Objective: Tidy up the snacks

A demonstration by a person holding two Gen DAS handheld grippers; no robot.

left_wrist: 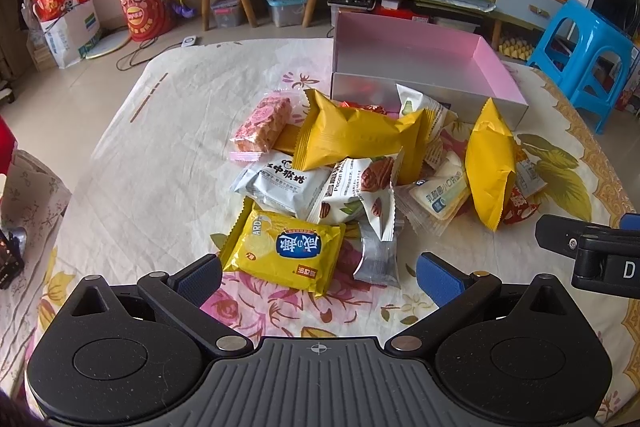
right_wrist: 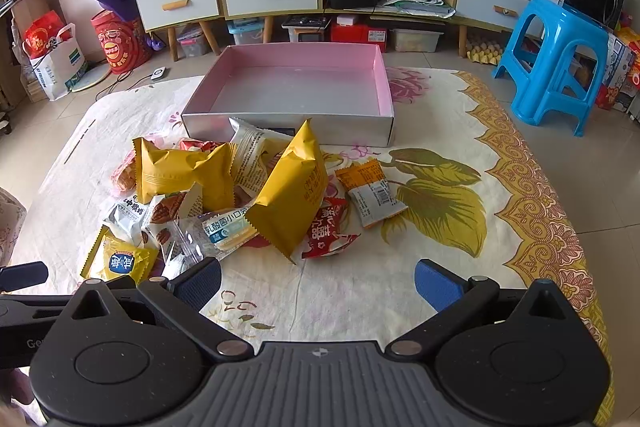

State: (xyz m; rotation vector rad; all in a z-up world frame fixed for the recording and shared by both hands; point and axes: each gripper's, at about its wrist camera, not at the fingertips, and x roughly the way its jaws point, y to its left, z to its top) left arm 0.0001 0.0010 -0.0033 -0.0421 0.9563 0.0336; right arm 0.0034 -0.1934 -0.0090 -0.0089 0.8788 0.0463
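A: Item one, nearest. Left gripper (left_wrist: 319, 277): fingers spread wide, nothing between them, hovering low over the floral cloth (left_wrist: 152, 155).

B: And straight ahead of it?

A: Item two. Yellow cracker packet (left_wrist: 282, 253), flat on the cloth, just beyond the fingertips and slightly left of the gap's centre. Its long axis runs roughly across the gripper's line, left to right. A silver sachet (left_wrist: 378, 259) lies just beside it on the right.

B: The other hand?

A: Item three. Right gripper (right_wrist: 318, 285): also spread, empty, over bare cloth. The heap sits ahead and to its left; nearest to it are a clear-wrapped cake (right_wrist: 218, 233) and a red sachet (right_wrist: 328, 233).

B: So which hand is nearer the cracker packet?

A: The left, by my reading. From the right wrist view that packet is off at the far left, partly behind the finger (right_wrist: 198, 281).

B: Further out?

A: Item four, mid-pile: white pecan pack (left_wrist: 356, 193), grey-white pack (left_wrist: 280, 185), one yellow pouch lying crosswise (left_wrist: 352, 133), another yellow pouch standing on edge (right_wrist: 294, 193), a pink bar (left_wrist: 262, 125) at the left fringe, an orange-and-white packet (right_wrist: 370, 193) lying apart on the right.

B: And the destination?

A: Item five, farthest. Pink-lined box (right_wrist: 384, 83), open, behind the heap, its near wall touching the rear packets. No snack shows on the visible floor. Sorting appears barely begun; the left gripper would likely need only a short forward reach.
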